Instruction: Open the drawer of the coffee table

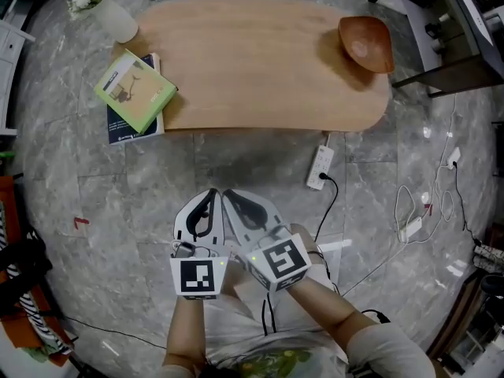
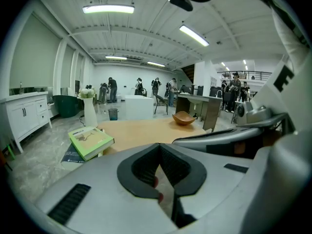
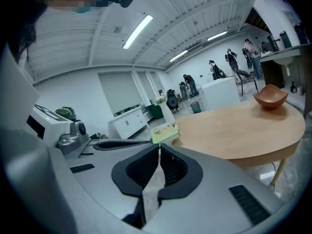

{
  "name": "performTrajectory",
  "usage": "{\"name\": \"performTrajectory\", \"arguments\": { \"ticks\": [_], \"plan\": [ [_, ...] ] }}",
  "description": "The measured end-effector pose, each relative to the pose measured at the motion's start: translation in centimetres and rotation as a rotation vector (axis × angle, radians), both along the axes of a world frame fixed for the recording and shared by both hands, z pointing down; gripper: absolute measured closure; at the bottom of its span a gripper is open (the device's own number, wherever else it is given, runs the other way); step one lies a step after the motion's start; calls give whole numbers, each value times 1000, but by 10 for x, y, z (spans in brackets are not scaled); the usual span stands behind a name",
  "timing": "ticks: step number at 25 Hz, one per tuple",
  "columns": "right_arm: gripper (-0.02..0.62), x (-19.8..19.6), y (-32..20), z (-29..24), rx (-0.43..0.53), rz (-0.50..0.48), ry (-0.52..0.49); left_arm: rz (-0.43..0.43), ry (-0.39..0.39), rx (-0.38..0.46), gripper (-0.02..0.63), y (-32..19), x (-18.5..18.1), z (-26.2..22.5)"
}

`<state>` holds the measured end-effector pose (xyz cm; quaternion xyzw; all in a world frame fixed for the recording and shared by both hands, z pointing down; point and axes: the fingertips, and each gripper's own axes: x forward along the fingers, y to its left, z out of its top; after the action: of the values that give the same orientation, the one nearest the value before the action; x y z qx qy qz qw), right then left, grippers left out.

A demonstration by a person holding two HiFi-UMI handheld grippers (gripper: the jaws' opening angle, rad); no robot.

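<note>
Bearing illegible print, a green book (image 1: 135, 90) overhangs the coffee table (image 1: 260, 61).

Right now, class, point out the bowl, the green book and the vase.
bowl (image 1: 366, 44), head view, middle of its hollow.
green book (image 1: 135, 90), head view, middle of its cover.
vase (image 1: 118, 20), head view, its white side.

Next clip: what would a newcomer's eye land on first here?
The pale wooden coffee table fills the upper middle of the head view, with a brown wooden bowl at its right end and a green book stacked on a dark book at its left end. Below it, over the grey marble floor, the left gripper and right gripper sit side by side, both with jaws shut and nothing between them.
</note>
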<state>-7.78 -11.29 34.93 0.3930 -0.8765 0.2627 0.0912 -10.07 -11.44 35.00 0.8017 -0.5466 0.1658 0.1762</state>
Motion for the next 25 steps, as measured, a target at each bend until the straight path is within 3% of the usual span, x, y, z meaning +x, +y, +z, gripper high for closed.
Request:
{"name": "performTrajectory", "arguments": {
  "ticks": [12, 25],
  "plan": [
    [574, -18, -17, 83, 64, -57, -68, -58, -11, 74, 597, -18, -18, 85],
    [574, -29, -10, 167, 165, -50, -150, -133, -1, 241, 597, -11, -32, 162]
  ]
}}
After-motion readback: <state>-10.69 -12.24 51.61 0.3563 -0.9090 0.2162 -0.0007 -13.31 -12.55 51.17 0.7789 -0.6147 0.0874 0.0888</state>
